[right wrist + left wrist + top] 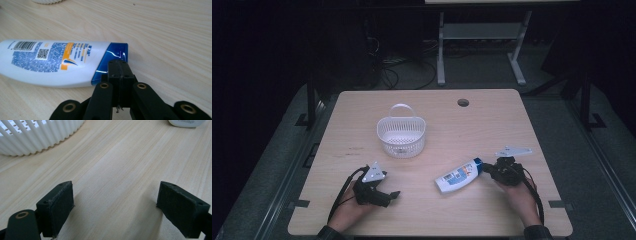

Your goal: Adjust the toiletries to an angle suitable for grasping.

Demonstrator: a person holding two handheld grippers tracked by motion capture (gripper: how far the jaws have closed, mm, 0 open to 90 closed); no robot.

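High view: we see a pale wooden table [492, 125] with a white slatted basket [401, 136] just past its middle, toward 11 o'clock, handle at the far side, nothing visible inside. A white bottle [458, 175] with a blue cap [477, 162] lies on its side at about 4 o'clock from the basket, well apart from it, cap pointing toward 2 o'clock. Our right gripper [492, 170] sits at the cap end, held by the right hand [517, 192], with a grey plate [513, 151] just beyond it. Our left gripper [387, 196] rests low at about 7 o'clock from the basket, held by the left hand [354, 205], its jaws pointing toward 3 o'clock. In the left gripper view, the left gripper [113, 207] stands wide apart with only bare table between its pads, the basket [37, 135] at 11 o'clock and the bottle's base [186, 122] at 1 o'clock. In the right gripper view, the right gripper [121, 65] has its jaws pressed together, tips right at the cap [112, 60]; we cannot tell whether they touch it, and they grip nothing. The bottle [52, 63] stretches toward 9 o'clock, label and barcode up.
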